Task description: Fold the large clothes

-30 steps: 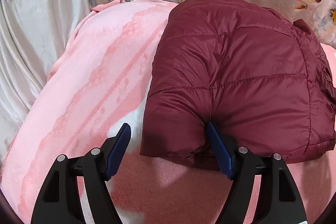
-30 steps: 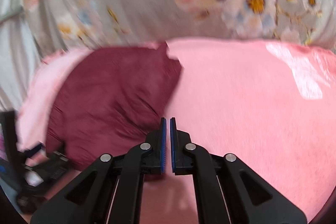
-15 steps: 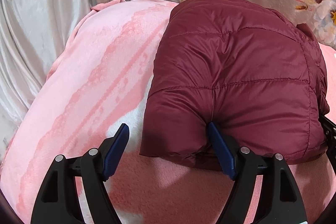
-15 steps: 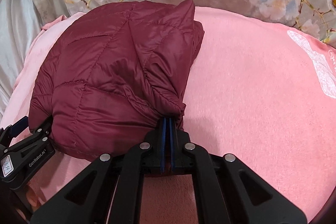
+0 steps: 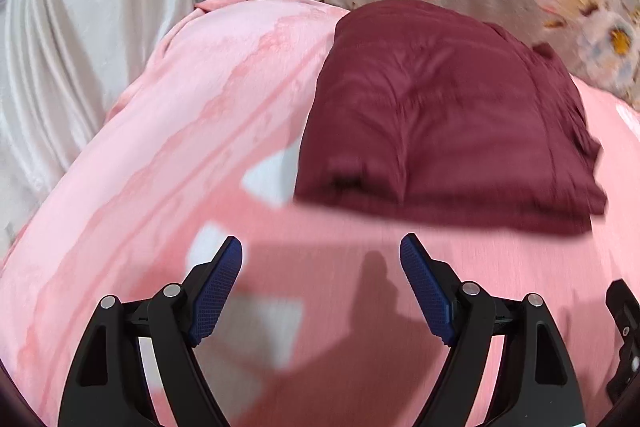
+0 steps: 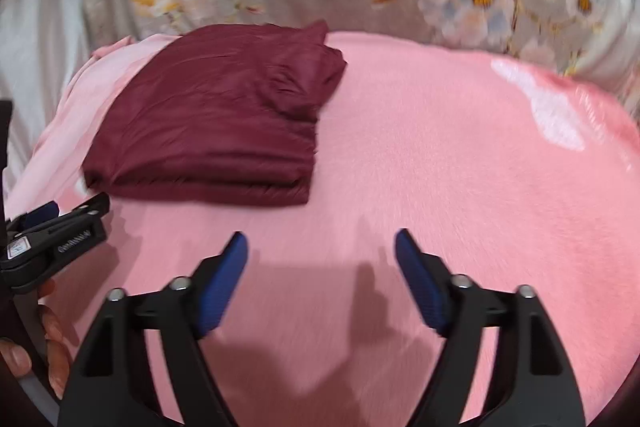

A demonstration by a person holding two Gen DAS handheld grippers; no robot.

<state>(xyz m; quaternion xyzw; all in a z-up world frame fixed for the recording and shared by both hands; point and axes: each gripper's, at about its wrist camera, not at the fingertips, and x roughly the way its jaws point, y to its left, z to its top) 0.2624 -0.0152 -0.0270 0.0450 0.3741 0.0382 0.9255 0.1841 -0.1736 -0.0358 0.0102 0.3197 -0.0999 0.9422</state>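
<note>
Jacket (image 6: 212,123) lies folded on the pink blanket (image 6: 420,163), so we hold both tools, left (image 5: 321,289) and right (image 6: 321,285), wide open and empty, clear of it.

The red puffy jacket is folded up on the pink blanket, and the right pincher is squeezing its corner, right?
Not quite. The red puffy jacket is folded on the pink blanket, but the right pincher is open and apart from it, holding nothing. The right wrist view shows this.
</note>
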